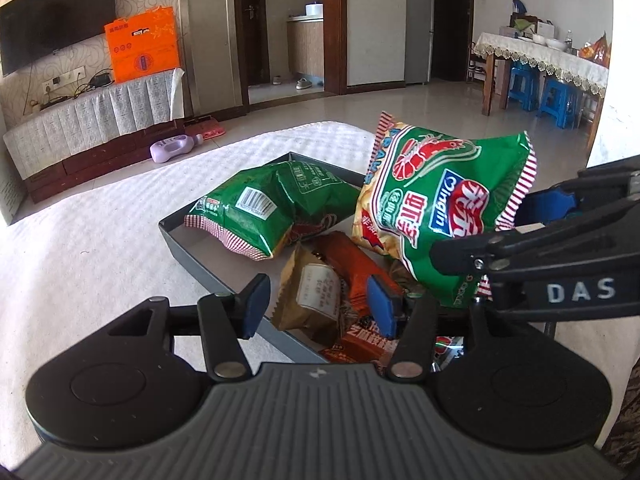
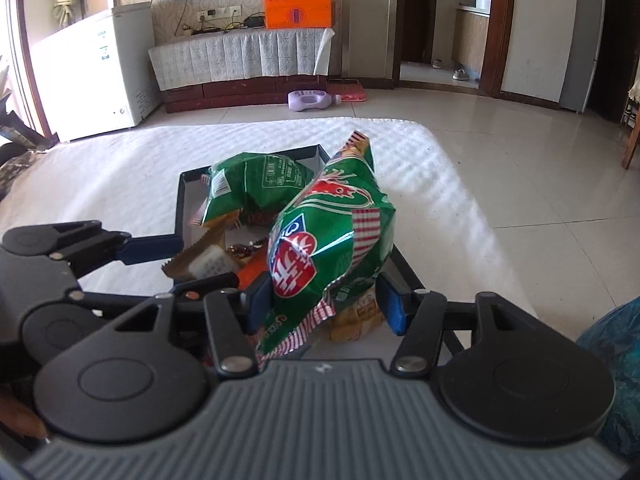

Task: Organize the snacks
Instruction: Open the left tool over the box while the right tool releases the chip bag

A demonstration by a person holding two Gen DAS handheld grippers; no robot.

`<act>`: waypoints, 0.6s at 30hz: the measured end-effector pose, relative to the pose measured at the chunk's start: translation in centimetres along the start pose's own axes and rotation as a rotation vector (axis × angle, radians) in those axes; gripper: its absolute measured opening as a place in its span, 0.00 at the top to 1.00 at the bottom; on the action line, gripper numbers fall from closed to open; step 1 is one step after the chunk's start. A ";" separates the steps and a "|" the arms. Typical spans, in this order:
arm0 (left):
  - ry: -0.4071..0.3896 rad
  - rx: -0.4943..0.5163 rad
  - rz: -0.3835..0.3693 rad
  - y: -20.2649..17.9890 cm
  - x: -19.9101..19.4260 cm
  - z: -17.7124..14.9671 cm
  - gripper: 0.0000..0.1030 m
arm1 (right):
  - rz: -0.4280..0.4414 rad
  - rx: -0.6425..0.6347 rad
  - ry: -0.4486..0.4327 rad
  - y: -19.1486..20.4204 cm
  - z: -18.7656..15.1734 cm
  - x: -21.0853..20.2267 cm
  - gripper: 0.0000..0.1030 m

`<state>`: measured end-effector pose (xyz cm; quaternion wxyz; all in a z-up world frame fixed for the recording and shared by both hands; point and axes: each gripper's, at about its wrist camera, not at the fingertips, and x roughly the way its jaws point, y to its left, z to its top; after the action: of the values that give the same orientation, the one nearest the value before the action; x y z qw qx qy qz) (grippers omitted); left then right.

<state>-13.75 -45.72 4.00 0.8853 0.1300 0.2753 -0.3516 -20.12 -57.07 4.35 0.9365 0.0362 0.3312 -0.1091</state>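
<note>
A dark tray [image 1: 188, 246] on a white cloth holds snacks. A green shrimp-chip bag [image 1: 436, 204] stands tilted at the tray's right side, between the fingers of my right gripper [image 2: 324, 304]; the jaws are wide and the left pad touches it. The bag also shows in the right wrist view [image 2: 332, 240]. A second green bag [image 1: 268, 208] lies at the tray's back. A brown packet [image 1: 312, 292] and an orange packet [image 1: 352, 272] lie in front. My left gripper [image 1: 320, 304] is open and empty over the tray's near edge, just above these small packets.
The white cloth [image 1: 100, 240] covers the table around the tray. The right gripper's arm [image 1: 560, 256] reaches in from the right. A purple bottle [image 1: 172, 148] lies on the floor. A TV stand [image 1: 92, 120] is behind, and a dining table [image 1: 540, 60] is far right.
</note>
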 end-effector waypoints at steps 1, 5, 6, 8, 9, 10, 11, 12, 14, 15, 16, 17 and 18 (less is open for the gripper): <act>0.001 0.000 0.000 -0.1 0.0 0.0 0.42 | -0.004 0.000 -0.006 -0.1 -0.1 -0.4 0.30; -0.001 -0.012 0.001 -0.2 0.0 -0.1 0.42 | -0.013 0.021 -0.014 -0.9 -0.7 -1.8 0.30; 0.000 -0.015 0.002 -0.2 0.0 -0.1 0.41 | -0.017 0.029 -0.021 -1.1 -0.7 -2.1 0.30; 0.005 -0.020 0.005 0.0 0.1 -0.2 0.41 | -0.027 0.054 -0.054 -1.6 -0.6 -2.8 0.30; 0.007 -0.022 0.005 0.0 0.1 -0.2 0.41 | -0.031 0.077 -0.079 -1.9 -0.5 -3.1 0.30; 0.007 -0.023 0.005 0.0 0.1 -0.2 0.41 | -0.033 0.106 -0.106 -2.4 -0.3 -3.5 0.30; 0.007 -0.023 0.006 0.1 0.1 -0.2 0.41 | -0.033 0.140 -0.134 -2.8 -0.1 -3.8 0.30; 0.006 -0.024 0.005 0.1 0.1 -0.2 0.41 | -0.031 0.172 -0.158 -3.2 0.0 -3.9 0.30; 0.008 -0.025 0.004 0.1 0.2 -0.2 0.41 | -0.006 0.226 -0.208 -3.7 0.4 -4.0 0.30; 0.009 -0.026 0.005 0.2 0.2 -0.3 0.41 | -0.008 0.231 -0.220 -3.7 0.5 -3.8 0.31; 0.009 -0.025 0.004 0.1 0.2 -0.3 0.41 | -0.015 0.220 -0.219 -3.5 0.7 -3.5 0.31; 0.010 -0.025 0.005 0.1 0.2 -0.3 0.41 | -0.022 0.197 -0.204 -3.1 0.9 -2.9 0.31; 0.011 -0.025 0.004 0.0 0.2 -0.3 0.41 | -0.025 0.175 -0.181 -2.8 0.9 -2.3 0.33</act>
<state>-13.69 -45.69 3.67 0.8860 0.1215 0.2840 -0.3457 -21.92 -59.50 6.54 0.9544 0.1037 0.2351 -0.1521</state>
